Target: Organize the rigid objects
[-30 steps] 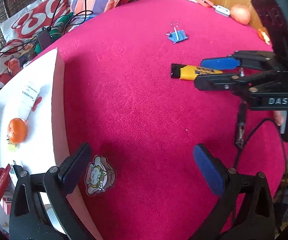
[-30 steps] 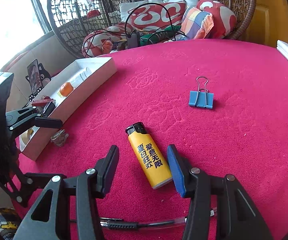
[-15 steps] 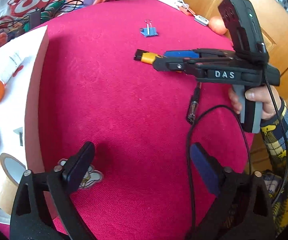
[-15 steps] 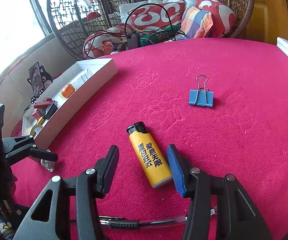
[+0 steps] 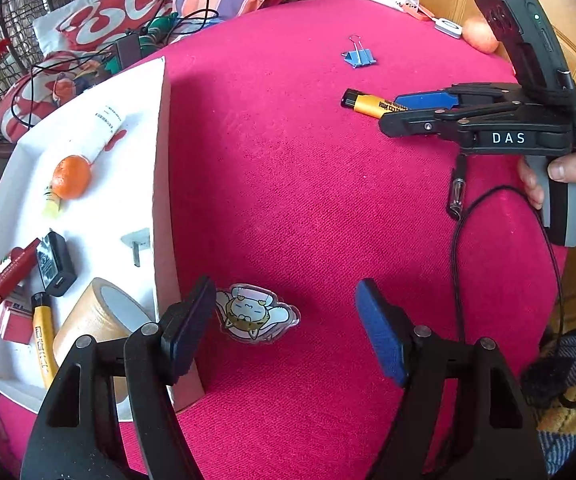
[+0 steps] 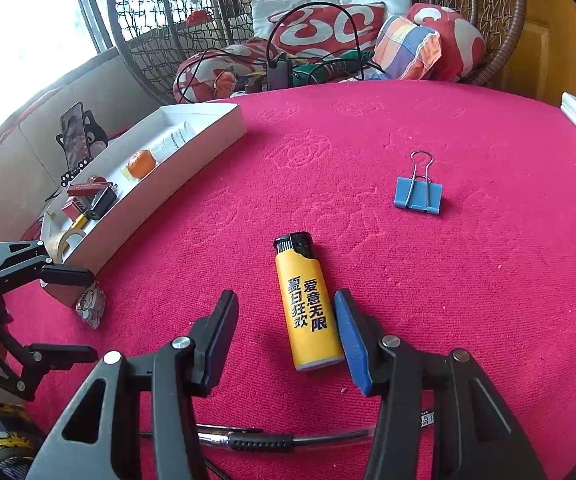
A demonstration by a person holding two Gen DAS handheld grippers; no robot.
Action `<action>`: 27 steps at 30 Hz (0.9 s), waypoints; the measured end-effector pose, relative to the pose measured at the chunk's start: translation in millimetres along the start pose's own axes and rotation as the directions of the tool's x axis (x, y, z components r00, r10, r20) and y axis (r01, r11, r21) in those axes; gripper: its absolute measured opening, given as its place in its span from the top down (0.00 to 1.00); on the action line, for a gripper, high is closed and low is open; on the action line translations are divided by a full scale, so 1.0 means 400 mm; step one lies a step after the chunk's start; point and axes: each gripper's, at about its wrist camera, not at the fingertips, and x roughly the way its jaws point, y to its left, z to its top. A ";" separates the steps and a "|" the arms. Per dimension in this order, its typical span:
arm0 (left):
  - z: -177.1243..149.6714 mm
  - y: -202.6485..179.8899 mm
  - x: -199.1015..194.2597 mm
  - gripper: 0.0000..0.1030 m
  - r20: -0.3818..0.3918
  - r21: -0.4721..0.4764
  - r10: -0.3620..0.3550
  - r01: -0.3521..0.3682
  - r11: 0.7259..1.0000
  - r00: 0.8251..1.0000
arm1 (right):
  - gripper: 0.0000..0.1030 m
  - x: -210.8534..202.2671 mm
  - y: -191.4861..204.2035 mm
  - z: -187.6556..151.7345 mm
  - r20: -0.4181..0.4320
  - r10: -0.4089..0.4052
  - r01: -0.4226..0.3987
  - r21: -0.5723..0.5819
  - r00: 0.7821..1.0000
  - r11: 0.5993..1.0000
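Observation:
A flat clear cat charm [image 5: 256,314] lies on the red tablecloth beside the white box [image 5: 160,160]. My left gripper [image 5: 284,332] hangs over the charm with its jaws closing. The charm lies between the pads, nearer the left one, and neither pad touches it. A yellow lighter [image 6: 305,304] lies between the fingers of my right gripper [image 6: 286,338]. It rests close against the blue right pad while the left pad stands well off. The right wrist view shows the left gripper [image 6: 72,314] straddling the charm [image 6: 90,304] at the box corner.
The box [image 6: 208,136] holds an orange [image 5: 72,176], a white tube, a tape roll [image 5: 96,320], a black charger and several small items. A blue binder clip [image 6: 417,196] lies beyond the lighter. A pen [image 5: 457,188] and a cable lie near a person's hand [image 5: 567,180].
My left gripper has shifted along the box's edge, and its jaws have narrowed around the cat charm. The right gripper and the lighter have stayed put.

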 end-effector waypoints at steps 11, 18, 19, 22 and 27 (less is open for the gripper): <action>-0.024 -0.041 0.014 0.27 -0.034 -0.026 0.002 -0.003 1.000 0.999 | 0.51 -0.002 -0.009 0.000 0.006 0.014 -0.014 0.015 1.000 1.000; -0.032 -0.068 0.015 0.27 0.013 0.046 -0.068 0.067 0.997 0.998 | 0.51 -0.002 -0.005 0.000 0.004 0.007 -0.007 0.006 1.000 1.000; -0.033 -0.065 0.013 0.37 0.018 0.050 -0.071 0.070 0.996 0.997 | 0.51 -0.001 -0.003 0.000 0.004 0.003 -0.003 0.002 1.000 1.000; -0.037 -0.045 0.001 0.65 0.029 0.038 -0.072 0.071 0.997 0.997 | 0.55 -0.002 -0.001 -0.002 0.002 -0.008 0.008 -0.011 1.000 1.000; -0.051 -0.047 -0.009 0.65 0.053 0.032 -0.070 0.069 0.997 0.996 | 0.78 -0.002 0.003 -0.007 -0.004 0.000 -0.001 -0.021 1.000 1.000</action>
